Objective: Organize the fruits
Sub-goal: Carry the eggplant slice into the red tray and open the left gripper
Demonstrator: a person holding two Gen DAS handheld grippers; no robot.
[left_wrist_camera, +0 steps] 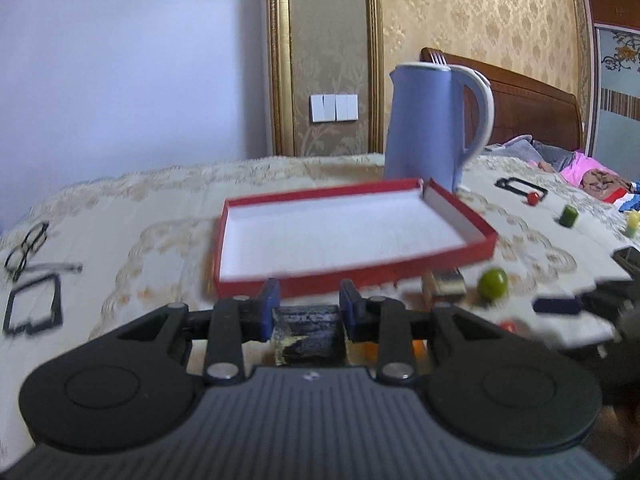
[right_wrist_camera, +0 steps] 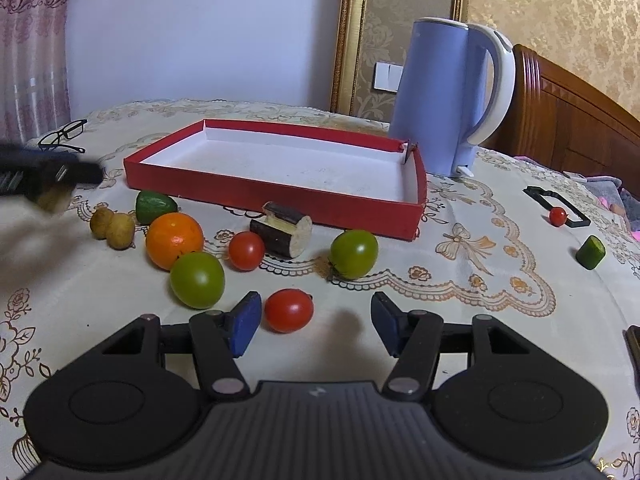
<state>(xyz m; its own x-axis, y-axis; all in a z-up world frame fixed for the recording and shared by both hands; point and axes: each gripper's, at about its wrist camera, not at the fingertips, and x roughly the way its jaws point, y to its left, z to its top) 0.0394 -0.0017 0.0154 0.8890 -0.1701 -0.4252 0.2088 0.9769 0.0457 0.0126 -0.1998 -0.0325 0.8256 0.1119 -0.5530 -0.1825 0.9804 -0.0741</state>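
- Carrying: left wrist view shows the left gripper [left_wrist_camera: 307, 304] with jaws clenched on a dark cut chunk [left_wrist_camera: 306, 332], pale at its lower edge; can't tell what fruit it is. It sits at the frame's lower centre, just short of the red tray [left_wrist_camera: 400, 274].
- Step in hand, my read: first piece picked and on its way to the tray, whose white floor looks bare.
- Next move calls for clearing the tray's near wall, getting over the floor, then releasing low so the chunk doesn't roll.
- This view is motion-blurred; only it shows the grasp itself.
- Right wrist view: right gripper [right_wrist_camera: 316, 326] has jaws released and holds nothing; a red tomato [right_wrist_camera: 289, 310] lies between them, nearer the frame-left pad, untouched as far as I can see.
- Only this view shows the remaining pile on the counter [right_wrist_camera: 500, 320]: orange [right_wrist_camera: 174, 240], two green tomatoes [right_wrist_camera: 197, 279], another dark log piece [right_wrist_camera: 282, 229], small brown fruits [right_wrist_camera: 112, 227], all in front of the tray.
- Left gripper appears here only as a dark blur at the frame's left edge.
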